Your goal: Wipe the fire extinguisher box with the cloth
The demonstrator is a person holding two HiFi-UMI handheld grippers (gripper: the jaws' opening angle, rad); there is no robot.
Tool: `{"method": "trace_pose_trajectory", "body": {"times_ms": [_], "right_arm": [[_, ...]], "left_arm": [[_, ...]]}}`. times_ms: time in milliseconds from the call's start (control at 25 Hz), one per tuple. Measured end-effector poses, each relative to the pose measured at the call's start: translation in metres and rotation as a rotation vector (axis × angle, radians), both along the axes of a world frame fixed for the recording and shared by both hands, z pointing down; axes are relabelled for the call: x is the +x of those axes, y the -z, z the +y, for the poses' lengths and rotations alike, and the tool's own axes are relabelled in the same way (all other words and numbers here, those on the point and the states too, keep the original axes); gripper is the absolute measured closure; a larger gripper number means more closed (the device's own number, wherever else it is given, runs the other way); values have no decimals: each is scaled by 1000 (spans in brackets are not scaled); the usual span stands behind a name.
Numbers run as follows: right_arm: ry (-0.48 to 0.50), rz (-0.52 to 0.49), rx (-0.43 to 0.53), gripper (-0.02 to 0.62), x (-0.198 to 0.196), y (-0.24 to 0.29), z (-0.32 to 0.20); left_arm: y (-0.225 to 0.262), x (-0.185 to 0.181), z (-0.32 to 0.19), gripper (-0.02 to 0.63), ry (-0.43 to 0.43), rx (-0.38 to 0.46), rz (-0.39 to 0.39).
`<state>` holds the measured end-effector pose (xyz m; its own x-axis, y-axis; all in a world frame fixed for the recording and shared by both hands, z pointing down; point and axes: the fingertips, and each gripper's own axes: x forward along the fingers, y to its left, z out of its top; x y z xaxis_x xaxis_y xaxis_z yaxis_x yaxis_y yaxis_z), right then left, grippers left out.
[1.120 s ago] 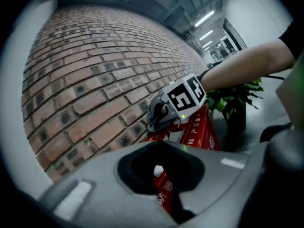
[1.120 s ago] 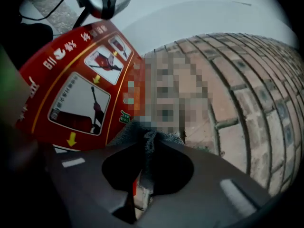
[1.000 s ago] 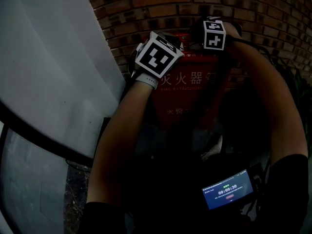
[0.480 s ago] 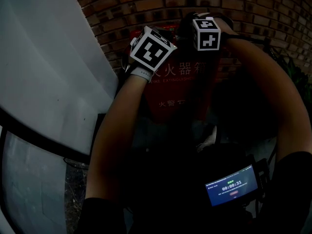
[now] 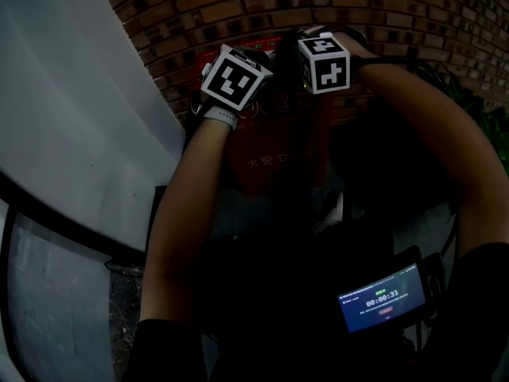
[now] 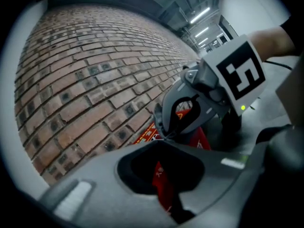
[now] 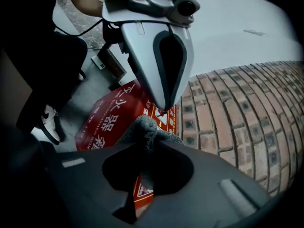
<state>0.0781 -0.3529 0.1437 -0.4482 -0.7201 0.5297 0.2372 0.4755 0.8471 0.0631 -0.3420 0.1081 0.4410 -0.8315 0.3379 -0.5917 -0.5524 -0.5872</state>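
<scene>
Right gripper (image 7: 151, 139) clamps cloth (image 7: 137, 128) over red box (image 7: 107, 120); left gripper (image 6: 158, 140) closed, empty.

Fire extinguisher box (image 5: 278, 153) against the brick wall (image 5: 413, 14). Left gripper (image 7: 164, 103) and right gripper (image 6: 165, 131) side by side over its top. Cloth (image 7: 142, 129) in the right gripper.

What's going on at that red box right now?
A person holds both grippers at the red box by the brick wall. The right gripper is shut on a grey cloth, held at the box's top edge. The left gripper is shut, empty, close beside it. Whether the cloth touches the box is unclear.
</scene>
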Motion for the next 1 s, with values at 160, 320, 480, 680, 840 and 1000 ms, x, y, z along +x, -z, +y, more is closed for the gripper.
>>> {"method": "trace_pose_trajectory", "body": {"times_ms": [160, 320, 480, 680, 840, 1000], "right_arm": [[19, 4, -7, 568, 8, -1, 15], [9, -22, -2, 566, 18, 4, 11], [-63, -73, 18, 566, 46, 18, -17], [-184, -125, 87, 566, 91, 43, -68], [-233, -112, 127, 565, 102, 47, -104], [-254, -59, 182, 565, 99, 41, -140]], "left_arm": [[3, 11, 8, 603, -16, -7, 22], [2, 24, 17, 603, -43, -51, 65], [3, 26, 11, 603, -55, -31, 68], [5, 37, 9, 603, -107, -54, 89], [7, 36, -12, 603, -88, -14, 57], [7, 40, -25, 603, -101, 10, 25]]}}
